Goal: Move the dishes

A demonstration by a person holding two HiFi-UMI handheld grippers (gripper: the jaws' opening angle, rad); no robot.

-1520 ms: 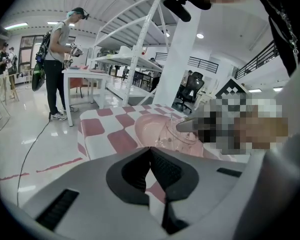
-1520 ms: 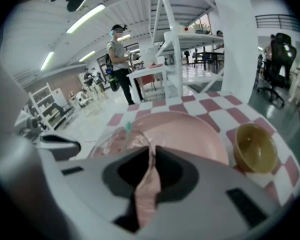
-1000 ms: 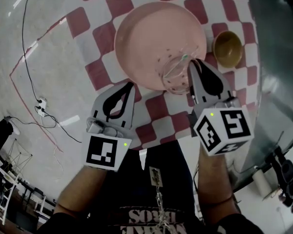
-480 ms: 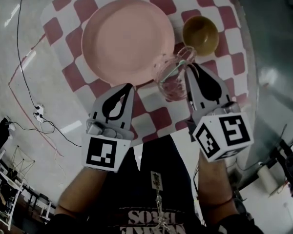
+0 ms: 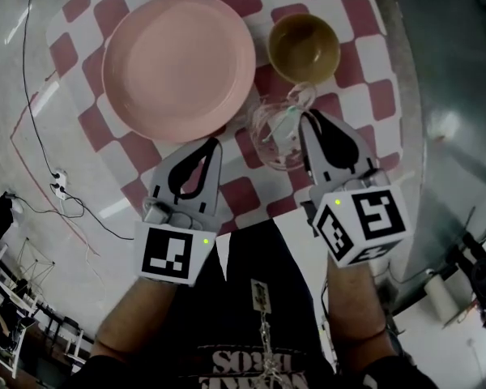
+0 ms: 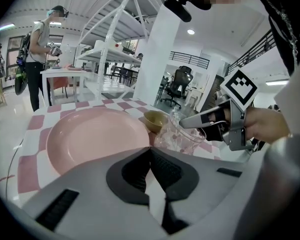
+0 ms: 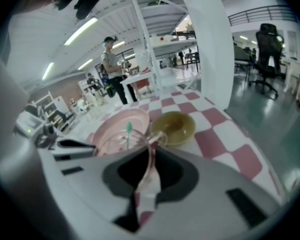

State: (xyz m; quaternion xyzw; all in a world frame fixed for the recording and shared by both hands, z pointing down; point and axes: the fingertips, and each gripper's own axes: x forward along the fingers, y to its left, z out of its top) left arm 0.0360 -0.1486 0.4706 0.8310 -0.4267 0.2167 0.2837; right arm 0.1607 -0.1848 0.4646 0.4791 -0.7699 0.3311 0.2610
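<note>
The job is looking barely begun: the pink plate (image 5: 178, 67) and the yellow bowl (image 5: 304, 47) are sitting side by side on the checked tablecloth (image 5: 364, 96), neither one gripped, so both are probably waiting their turn. The right gripper (image 5: 306, 121) is pinching the wall of a clear glass cup (image 5: 277, 136) at its rim, holding it just in front of the bowl and beside the plate's near edge (whether its base is resting on the cloth I cannot tell). The left gripper (image 5: 214, 144) is hovering near the plate, jaws pressed together on nothing. Plate and bowl are looking empty; a green-tipped stick (image 7: 128, 130) is standing in the cup.
</note>
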